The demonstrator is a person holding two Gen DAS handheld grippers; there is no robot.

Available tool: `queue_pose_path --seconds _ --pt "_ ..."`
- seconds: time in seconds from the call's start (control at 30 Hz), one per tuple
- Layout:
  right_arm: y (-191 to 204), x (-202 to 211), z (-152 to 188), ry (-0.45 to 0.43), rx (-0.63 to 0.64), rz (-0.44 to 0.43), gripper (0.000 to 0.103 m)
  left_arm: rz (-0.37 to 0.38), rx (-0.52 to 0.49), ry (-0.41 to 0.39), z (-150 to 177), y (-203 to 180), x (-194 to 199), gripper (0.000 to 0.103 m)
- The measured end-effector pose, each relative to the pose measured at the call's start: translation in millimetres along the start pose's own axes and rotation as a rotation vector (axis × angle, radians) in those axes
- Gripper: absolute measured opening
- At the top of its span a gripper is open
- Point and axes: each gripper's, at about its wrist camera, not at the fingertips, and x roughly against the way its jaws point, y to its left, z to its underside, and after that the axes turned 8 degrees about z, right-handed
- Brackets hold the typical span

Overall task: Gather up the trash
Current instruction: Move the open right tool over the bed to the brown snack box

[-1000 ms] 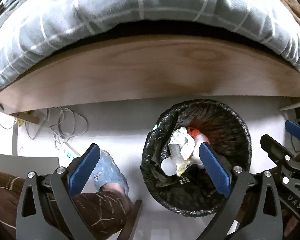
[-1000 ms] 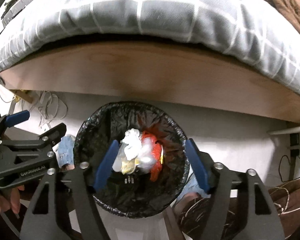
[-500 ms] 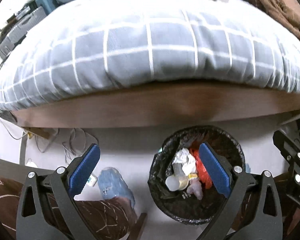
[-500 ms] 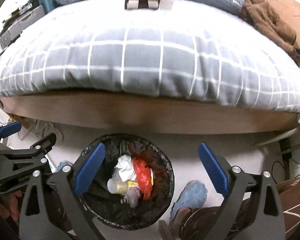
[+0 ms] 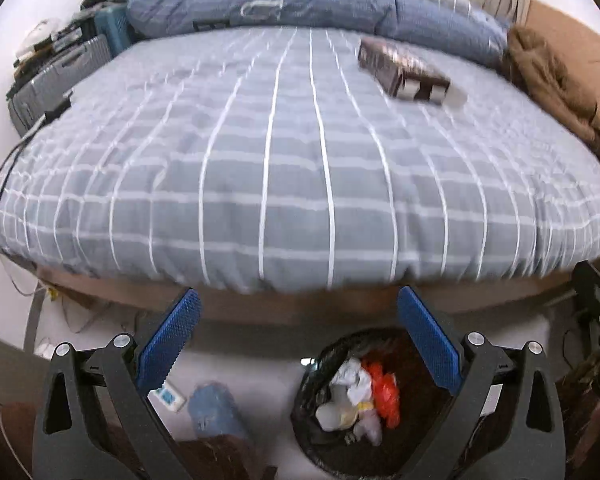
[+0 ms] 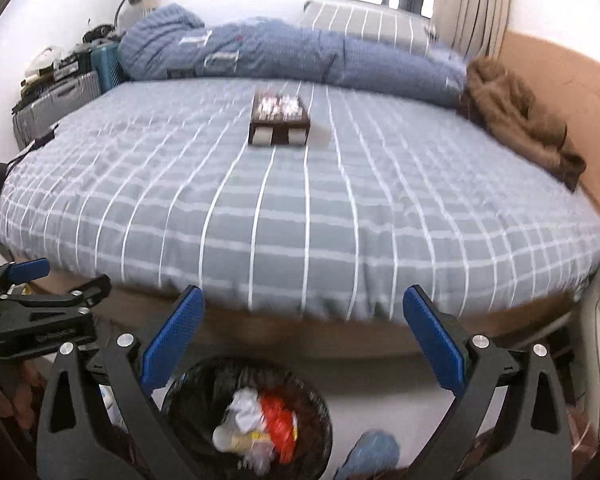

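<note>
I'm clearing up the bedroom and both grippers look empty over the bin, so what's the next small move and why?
Probably reach the right gripper forward toward the dark box lying on the bed. The right gripper's jaws have just been opening with nothing between them, the left gripper is open and empty too, and the trash bin already holds wrappers. Whether the box is trash is unclear.

Bin [image 5: 320, 432] bottom cropped, trash [image 6: 260, 428] blurred

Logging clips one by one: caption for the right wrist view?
Open right hand-held gripper above a lined bin of trash, facing a checked bed with a box.
</note>
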Motion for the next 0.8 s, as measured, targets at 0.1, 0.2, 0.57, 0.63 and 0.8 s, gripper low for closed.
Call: queue_pose_path --seconds 0.1,0.2,0.57,0.63,0.8 --pt "-3 -12 -9 -0.014 -0.004 0.009 0.095 -0.009 -0.026 -0.062 -14 -2 4 0.097" --pt "-5 -22 -20 -0.032 -0.010 0.019 0.095 -0.024 -0.041 -0.082 -30 -1 0 0.097" --pt "-6 -58 -56 -0.096 -0.043 0.024 0.095 -0.005 -0.050 -0.151 -80 2 -21 0.097" --pt "-3 -67 -63 -0.097 -0.038 0.019 0.095 -0.015 -0.050 -0.145 -86 3 -26 0.097" --pt "7 -90 -77 -0.074 -0.017 -0.001 0.095 -0.018 -0.052 -0.141 -103 11 -42 0.097"
